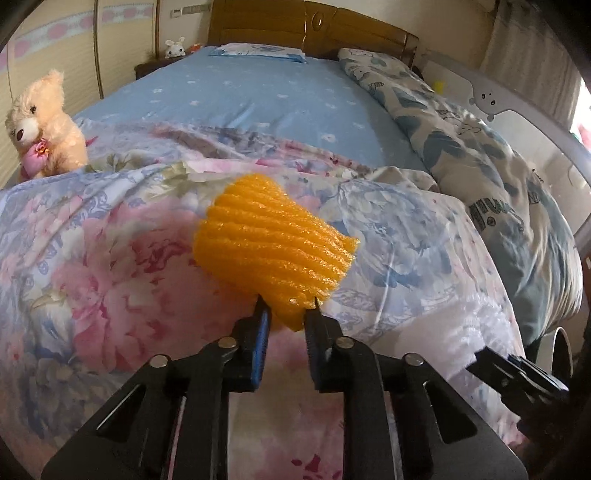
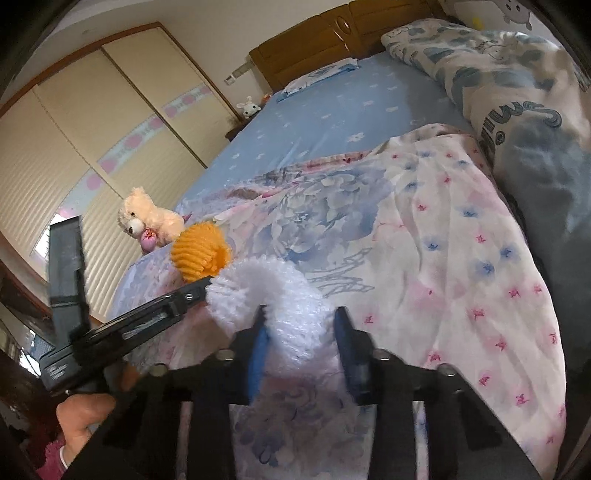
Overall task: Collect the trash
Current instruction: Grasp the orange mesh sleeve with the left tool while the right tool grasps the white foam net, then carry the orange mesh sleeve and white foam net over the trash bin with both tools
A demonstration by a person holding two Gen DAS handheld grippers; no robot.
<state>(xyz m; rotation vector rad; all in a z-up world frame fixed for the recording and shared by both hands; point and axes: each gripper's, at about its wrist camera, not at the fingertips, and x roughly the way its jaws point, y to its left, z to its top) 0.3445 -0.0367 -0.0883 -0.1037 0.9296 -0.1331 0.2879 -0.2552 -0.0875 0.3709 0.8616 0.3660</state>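
Note:
My left gripper (image 1: 287, 304) is shut on an orange foam fruit net (image 1: 271, 242) and holds it above the floral quilt (image 1: 110, 258). The net also shows in the right wrist view (image 2: 199, 253), at the tip of the left gripper (image 2: 205, 282). My right gripper (image 2: 301, 314) is shut on a white foam fruit net (image 2: 280, 299), held just above the quilt (image 2: 424, 240). The white net shows blurred at the lower right of the left wrist view (image 1: 476, 317), with the right gripper (image 1: 517, 376) behind it.
The bed has a blue sheet (image 1: 258, 96), a wooden headboard (image 1: 314, 29) and a rolled blue-grey duvet (image 1: 480, 166) along the right. A cream teddy bear (image 1: 44, 125) sits at the left edge. Wardrobe doors (image 2: 92, 129) stand on the left.

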